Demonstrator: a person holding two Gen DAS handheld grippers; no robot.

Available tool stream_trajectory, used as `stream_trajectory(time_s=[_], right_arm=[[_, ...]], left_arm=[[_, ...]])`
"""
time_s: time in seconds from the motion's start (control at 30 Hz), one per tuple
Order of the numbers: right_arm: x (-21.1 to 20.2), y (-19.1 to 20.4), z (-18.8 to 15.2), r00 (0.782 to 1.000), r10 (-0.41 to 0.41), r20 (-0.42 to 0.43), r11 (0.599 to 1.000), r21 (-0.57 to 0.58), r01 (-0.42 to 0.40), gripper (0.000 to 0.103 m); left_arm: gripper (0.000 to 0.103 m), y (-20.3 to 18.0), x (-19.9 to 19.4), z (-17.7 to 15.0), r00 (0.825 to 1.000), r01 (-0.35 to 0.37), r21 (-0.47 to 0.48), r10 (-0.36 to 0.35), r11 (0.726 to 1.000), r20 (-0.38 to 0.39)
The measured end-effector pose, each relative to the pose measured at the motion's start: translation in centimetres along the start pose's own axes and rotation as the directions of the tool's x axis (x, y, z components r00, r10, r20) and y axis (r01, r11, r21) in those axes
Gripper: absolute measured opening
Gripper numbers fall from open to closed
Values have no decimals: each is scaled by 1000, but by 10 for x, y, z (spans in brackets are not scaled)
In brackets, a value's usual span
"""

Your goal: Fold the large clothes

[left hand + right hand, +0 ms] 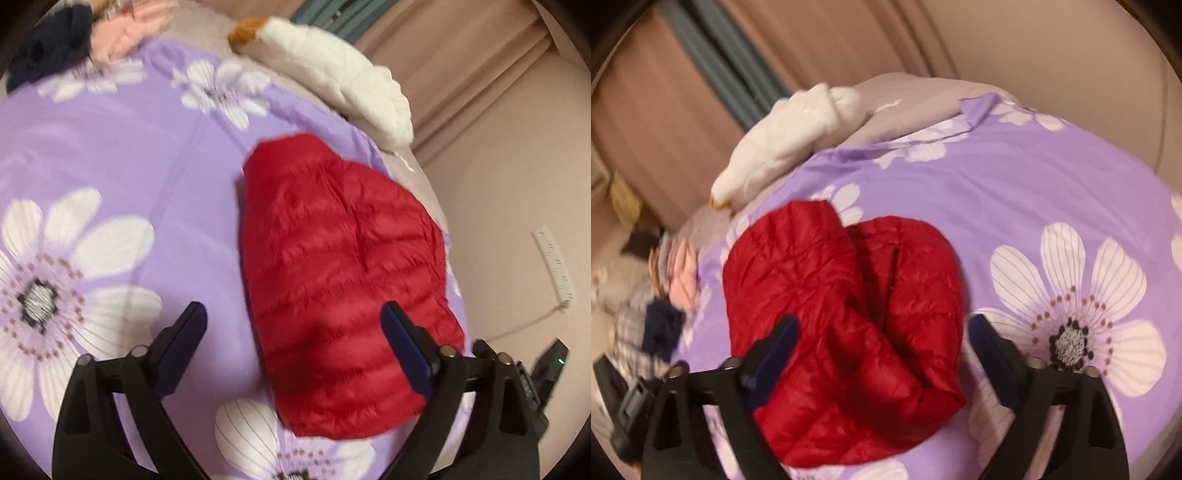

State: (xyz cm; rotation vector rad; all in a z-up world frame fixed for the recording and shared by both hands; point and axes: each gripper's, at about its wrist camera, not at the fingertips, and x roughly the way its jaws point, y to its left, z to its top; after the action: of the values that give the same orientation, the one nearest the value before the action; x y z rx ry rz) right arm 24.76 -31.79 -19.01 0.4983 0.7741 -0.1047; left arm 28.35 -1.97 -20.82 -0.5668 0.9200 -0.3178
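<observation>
My left gripper [293, 314] is spread wide and holds nothing; its fingers [184, 332] hang above the bed with no fabric between them. My right gripper [882, 325] is likewise wide apart and empty, its fingers [779, 339] clear of any cloth.

The red down jacket [343, 288] lies folded into a compact bundle on the purple flowered bedcover [110, 147]. In the left wrist view it sits ahead of and beneath the right-hand finger, reaching partway into the gap. In the right wrist view the red down jacket [842, 325] lies ahead of and below both fingers, nearer the left-hand one, its sleeve laid across the top.

Beyond the jacket, well ahead of the fingers, a white plush toy [332, 70] rests at the bed edge. A pile of other clothes [74, 37] lies far ahead to the left.
</observation>
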Motion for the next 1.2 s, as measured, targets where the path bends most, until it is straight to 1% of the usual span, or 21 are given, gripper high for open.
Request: stream_trajectory(time_s=[0.07,0.17,0.2,0.23,0.3,0.37,0.4,0.47,0.5,0.53,0.57,0.63,0.7,0.73,0.77,0.83,0.87,0.93,1.0,1.13,1.2], right_arm=[[5,4,-1,999,25,-27,1000,-15,-26,96],[25,2,3,995,61,-80,998,19,-60,96],[37,2,4,991,68,-113,997,30,-65,96],[43,1,5,990,63,-123,998,32,-60,96],[52,-6,6,993,35,-109,999,42,-31,96],[65,-15,4,990,56,-133,996,69,-48,97],[75,-21,2,983,79,-165,994,88,-65,99],[97,-34,-5,961,143,-236,985,132,-115,102],[104,-41,-8,949,191,-250,974,168,-151,102],[110,-50,-12,934,263,-242,951,227,-209,102],[112,-56,-15,923,320,-215,927,270,-259,103],[114,-59,-16,905,378,-193,901,300,-312,103],[119,-47,-16,887,412,-207,893,287,-347,103],[122,-40,-16,884,414,-218,896,268,-354,103],[123,-36,-15,881,417,-223,898,252,-361,103],[128,-27,-16,873,431,-228,897,212,-388,103],[130,-24,-18,877,422,-232,903,190,-385,102],[129,-20,-20,889,399,-222,913,180,-365,93],[126,-19,-23,895,396,-205,916,162,-368,88],[123,-29,-30,885,443,-142,892,167,-419,73],[123,-30,-31,875,467,-129,879,173,-444,71]], left_arm=[[100,4,7,-3,998,41,-24,-41,999,-41],[101,11,20,-6,993,82,-66,-87,994,-81],[101,13,26,-6,991,93,-80,-100,992,-94],[101,16,32,-6,988,101,-96,-111,990,-111],[101,18,50,-5,982,77,-114,-95,990,-164],[101,21,69,-4,975,63,-121,-87,991,-206],[101,23,78,-4,970,76,-136,-105,988,-220],[102,28,97,-4,946,154,-196,-202,968,-252],[103,29,105,-4,930,204,-221,-259,954,-261],[103,27,111,-3,920,236,-223,-291,946,-262],[103,24,115,-2,916,254,-209,-305,944,-261],[103,13,124,1,912,280,-150,-312,948,-265],[103,-2,134,2,905,304,-100,-320,947,-281],[103,-9,140,1,903,309,-88,-321,947,-286],[103,-14,144,1,912,298,-75,-307,952,-273],[103,-21,147,-1,937,275,-33,-276,961,-212],[103,-24,152,-2,943,268,-17,-266,963,-202],[102,-31,156,-3,951,252,17,-244,968,-189],[102,-38,156,-8,960,229,50,-217,972,-178],[102,-49,156,-13,974,197,113,-181,974,-137],[103,-53,157,-16,978,189,134,-175,973,-113]])
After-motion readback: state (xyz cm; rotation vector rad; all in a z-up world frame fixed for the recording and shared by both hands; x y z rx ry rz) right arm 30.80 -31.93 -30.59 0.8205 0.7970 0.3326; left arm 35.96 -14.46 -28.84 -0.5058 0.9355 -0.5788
